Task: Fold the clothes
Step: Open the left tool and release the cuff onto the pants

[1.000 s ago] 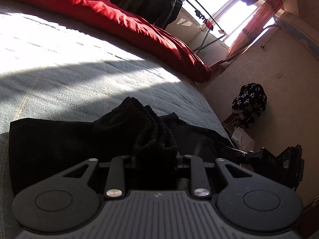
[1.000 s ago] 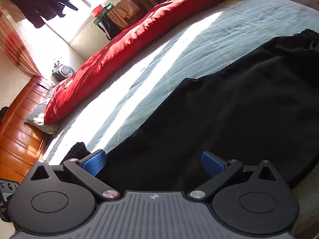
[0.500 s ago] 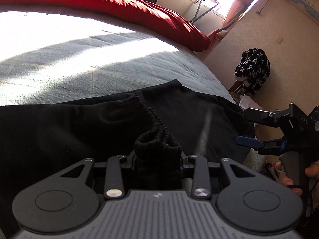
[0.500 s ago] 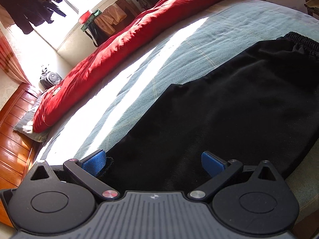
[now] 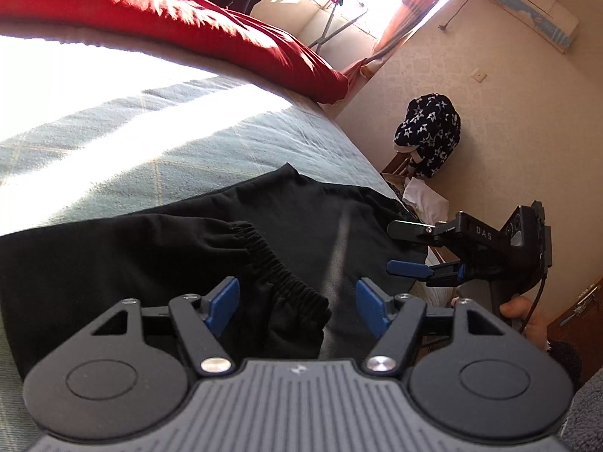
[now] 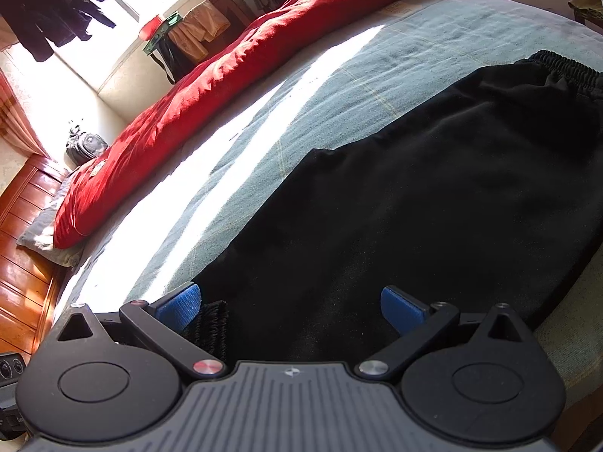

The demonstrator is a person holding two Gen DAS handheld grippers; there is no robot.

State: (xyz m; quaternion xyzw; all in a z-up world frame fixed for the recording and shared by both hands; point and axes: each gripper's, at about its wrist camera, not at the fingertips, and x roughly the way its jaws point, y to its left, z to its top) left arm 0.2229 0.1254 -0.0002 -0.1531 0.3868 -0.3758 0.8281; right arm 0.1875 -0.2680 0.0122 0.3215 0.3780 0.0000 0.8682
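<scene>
Lying limp and light on the bed [image 5: 150,139], the black trousers [image 5: 113,256] suit your wide left tongs [image 5: 297,301], just opened, and wide right tongs [image 6: 290,307] best at the ribbed waistband [image 5: 279,263].

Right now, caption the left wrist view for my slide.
Left gripper open, jaws just parted, over black trousers' elastic cuff.

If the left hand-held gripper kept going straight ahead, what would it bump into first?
Most likely the black trousers on the bed: their elastic waistband lies between the open left hand-held gripper's blue fingers. Depth is hard to judge.
</scene>
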